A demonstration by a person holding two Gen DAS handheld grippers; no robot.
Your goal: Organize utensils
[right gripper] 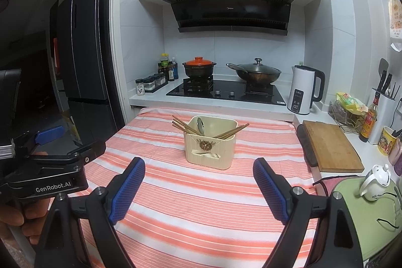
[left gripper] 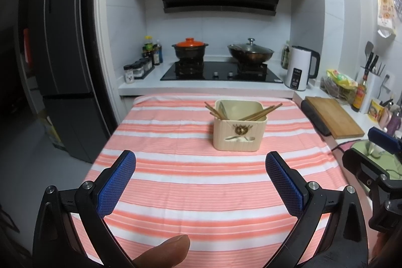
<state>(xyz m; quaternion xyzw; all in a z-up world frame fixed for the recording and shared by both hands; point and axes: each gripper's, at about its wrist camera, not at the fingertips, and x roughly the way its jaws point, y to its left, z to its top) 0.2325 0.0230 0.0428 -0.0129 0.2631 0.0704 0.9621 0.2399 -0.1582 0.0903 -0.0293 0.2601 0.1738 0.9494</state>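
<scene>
A cream utensil holder (left gripper: 238, 132) (right gripper: 209, 145) stands on the striped cloth ahead of both grippers. Wooden chopsticks (left gripper: 261, 112) (right gripper: 231, 131) lean out of it to both sides, and a metal spoon (right gripper: 200, 126) stands inside. My left gripper (left gripper: 201, 162) is open with nothing between its blue pads, well short of the holder. My right gripper (right gripper: 199, 168) is also open and empty, just in front of the holder. The right view shows the left gripper's body (right gripper: 47, 167) at the left edge, held by a hand (right gripper: 15, 220).
The pink-and-white striped cloth (left gripper: 188, 192) covers the table. Behind are a stove with a clay pot (left gripper: 190, 48) and wok (left gripper: 250, 52), and a white kettle (left gripper: 300, 68). A wooden cutting board (right gripper: 329, 145) and a white teapot (right gripper: 377, 181) lie right; a dark fridge (left gripper: 62, 54) stands left.
</scene>
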